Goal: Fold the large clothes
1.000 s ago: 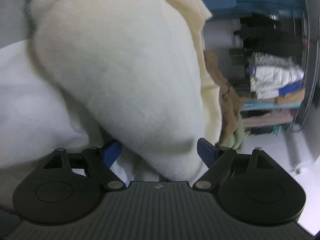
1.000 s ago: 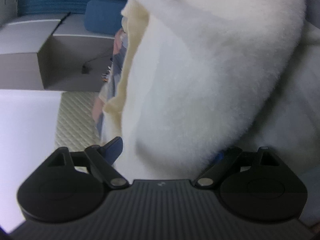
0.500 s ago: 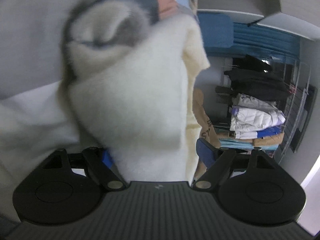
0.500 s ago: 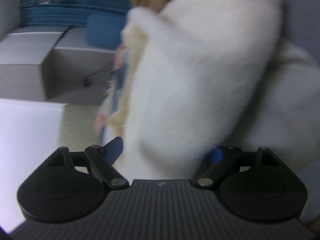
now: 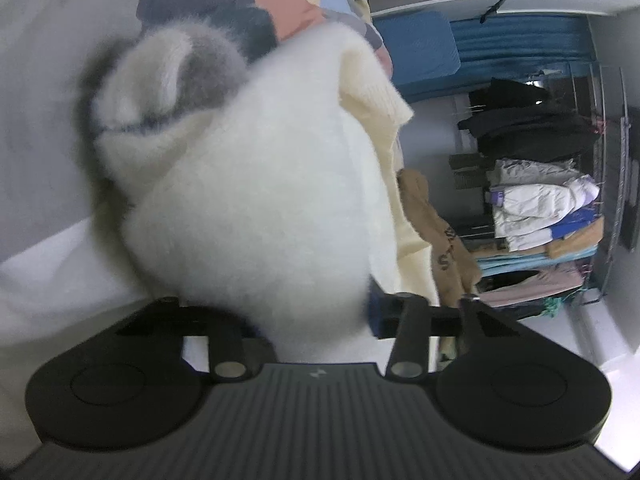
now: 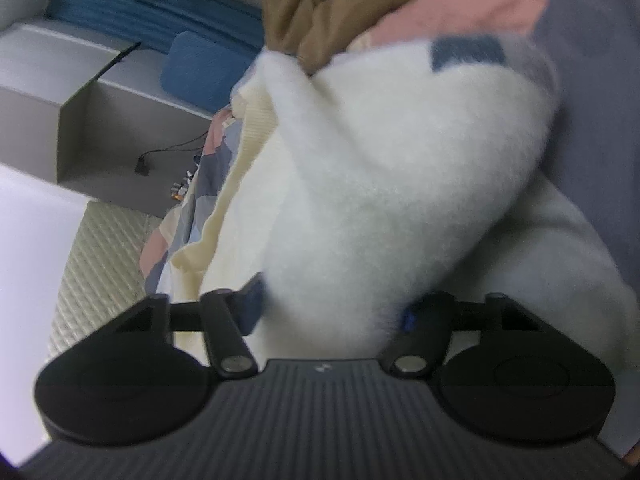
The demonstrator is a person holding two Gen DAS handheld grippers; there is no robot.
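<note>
A fluffy white garment with grey patches (image 5: 260,200) fills the left wrist view; a thick bunch of it sits between the blue-padded fingers of my left gripper (image 5: 316,312), which is shut on it. The same white garment (image 6: 392,184) fills the right wrist view, and my right gripper (image 6: 332,308) is shut on a thick fold of it. A cream ribbed edge (image 5: 380,104) of the garment hangs beside the fluffy part. The fingertips of both grippers are mostly hidden by fabric.
A pile of other clothes lies behind: a pink, blue and cream patterned one (image 5: 304,4), a brown one (image 6: 340,4). A rack of folded and hung clothes (image 5: 536,208) stands at right. Grey boxes (image 6: 92,120) and a blue cushion (image 6: 200,68) are at left.
Both grippers have closed further on the white garment and lifted it; more of the clothes pile and the room behind now shows.
</note>
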